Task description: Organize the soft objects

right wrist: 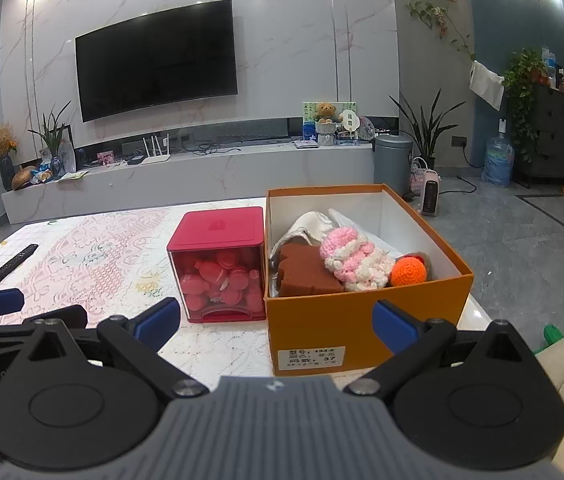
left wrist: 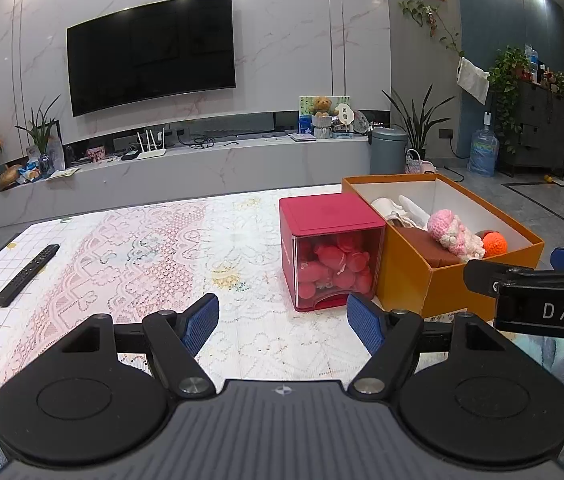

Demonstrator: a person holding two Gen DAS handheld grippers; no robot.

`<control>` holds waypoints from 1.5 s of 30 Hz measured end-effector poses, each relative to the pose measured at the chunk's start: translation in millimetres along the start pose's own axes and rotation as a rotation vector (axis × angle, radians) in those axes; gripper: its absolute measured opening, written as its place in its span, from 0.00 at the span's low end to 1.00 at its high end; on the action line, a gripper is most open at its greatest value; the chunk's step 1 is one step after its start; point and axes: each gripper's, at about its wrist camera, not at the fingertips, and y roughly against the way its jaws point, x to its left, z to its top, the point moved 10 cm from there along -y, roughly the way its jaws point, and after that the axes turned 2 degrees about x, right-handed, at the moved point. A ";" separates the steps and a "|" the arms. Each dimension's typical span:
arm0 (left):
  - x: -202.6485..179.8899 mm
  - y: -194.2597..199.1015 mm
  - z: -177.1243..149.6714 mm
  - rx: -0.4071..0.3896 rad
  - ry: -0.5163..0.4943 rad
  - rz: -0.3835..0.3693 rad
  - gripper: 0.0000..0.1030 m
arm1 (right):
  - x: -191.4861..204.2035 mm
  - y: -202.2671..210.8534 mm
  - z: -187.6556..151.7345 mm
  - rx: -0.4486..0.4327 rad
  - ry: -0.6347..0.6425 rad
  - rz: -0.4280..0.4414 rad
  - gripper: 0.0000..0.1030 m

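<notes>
Both grippers hover over the table (left wrist: 130, 248) with jaws spread wide and nothing between them: the left gripper (left wrist: 282, 326) faces the red box (left wrist: 332, 254), the right gripper (right wrist: 278, 322) the orange box (right wrist: 366, 320) just beside it. In the orange box lie a pink knit toy (right wrist: 352, 258), an orange ball (right wrist: 408, 272), a brown sponge (right wrist: 306, 274) and white cloth (right wrist: 310, 224). A remote (left wrist: 28, 274) lies well apart on the left.

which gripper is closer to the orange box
Right. The right gripper hangs open straight in front of the orange box, its fingers framing the near wall. The left gripper sits open off to the box's left, facing the red container.
</notes>
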 end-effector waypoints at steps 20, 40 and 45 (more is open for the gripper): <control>1.2 0.5 -0.1 0.005 0.005 0.001 0.83 | 1.0 -0.3 0.4 0.000 0.003 0.003 0.97; 0.0 0.8 -0.5 0.005 0.004 -0.002 0.83 | 2.8 -0.2 -1.2 0.000 0.002 0.007 0.97; -0.6 1.2 -1.1 0.001 0.003 -0.002 0.83 | 3.9 -0.4 -2.4 0.002 0.002 0.010 0.97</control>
